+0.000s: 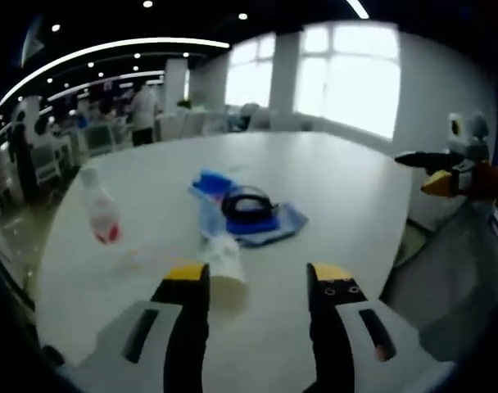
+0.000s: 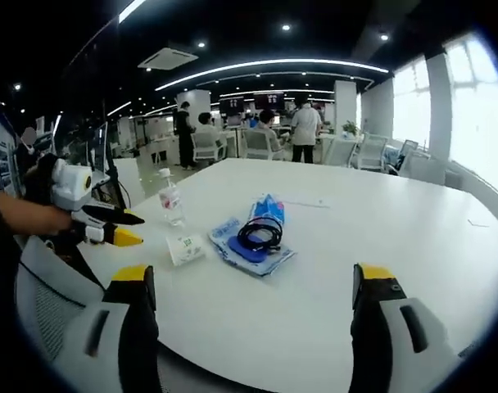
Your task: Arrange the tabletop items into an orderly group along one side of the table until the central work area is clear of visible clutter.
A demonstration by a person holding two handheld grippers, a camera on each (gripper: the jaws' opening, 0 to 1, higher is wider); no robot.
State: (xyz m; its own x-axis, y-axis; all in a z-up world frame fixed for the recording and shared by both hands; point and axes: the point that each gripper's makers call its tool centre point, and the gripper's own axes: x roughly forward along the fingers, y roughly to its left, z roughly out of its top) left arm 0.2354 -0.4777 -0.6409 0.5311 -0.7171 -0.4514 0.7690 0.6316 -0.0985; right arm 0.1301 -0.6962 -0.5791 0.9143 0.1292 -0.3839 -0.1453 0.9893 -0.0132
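On the white table (image 1: 331, 188) lies a blue cloth (image 1: 269, 223) with a coiled black cable (image 1: 247, 202) on it and a blue packet (image 1: 210, 182) behind. A white paper cup (image 1: 225, 260) lies on its side in front of the cloth. A clear bottle (image 1: 100, 210) with a red label stands to the left. My left gripper (image 1: 257, 282) is open just short of the cup. In the right gripper view the cloth (image 2: 251, 250), cable (image 2: 260, 232), cup (image 2: 185, 248) and bottle (image 2: 171, 199) sit mid-table. My right gripper (image 2: 253, 286) is wide open, well short of them.
The other gripper (image 1: 445, 168) shows at the right edge of the left gripper view, and a hand-held gripper (image 2: 101, 223) at the left of the right gripper view. A grey chair (image 2: 44, 311) stands by the table's near edge. People and desks fill the far room.
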